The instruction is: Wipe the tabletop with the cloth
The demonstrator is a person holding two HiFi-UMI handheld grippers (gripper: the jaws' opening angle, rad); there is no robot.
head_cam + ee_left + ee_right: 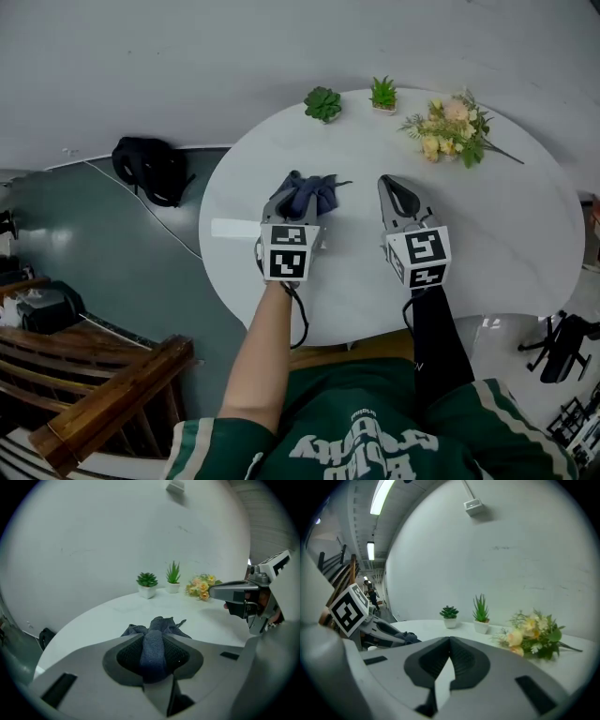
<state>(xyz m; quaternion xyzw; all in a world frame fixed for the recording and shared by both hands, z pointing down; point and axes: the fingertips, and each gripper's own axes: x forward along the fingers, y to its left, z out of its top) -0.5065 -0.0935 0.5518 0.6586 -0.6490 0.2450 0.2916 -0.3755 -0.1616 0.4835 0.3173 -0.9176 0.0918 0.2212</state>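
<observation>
Head view, crumpled blue cloth (307, 195), round white tabletop (506, 225)

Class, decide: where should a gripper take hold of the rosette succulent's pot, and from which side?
Grip the succulent's white pot across its side walls, coming level from the near side. Its leaves spread over the top, so a grasp from above would likely crush them.
</observation>
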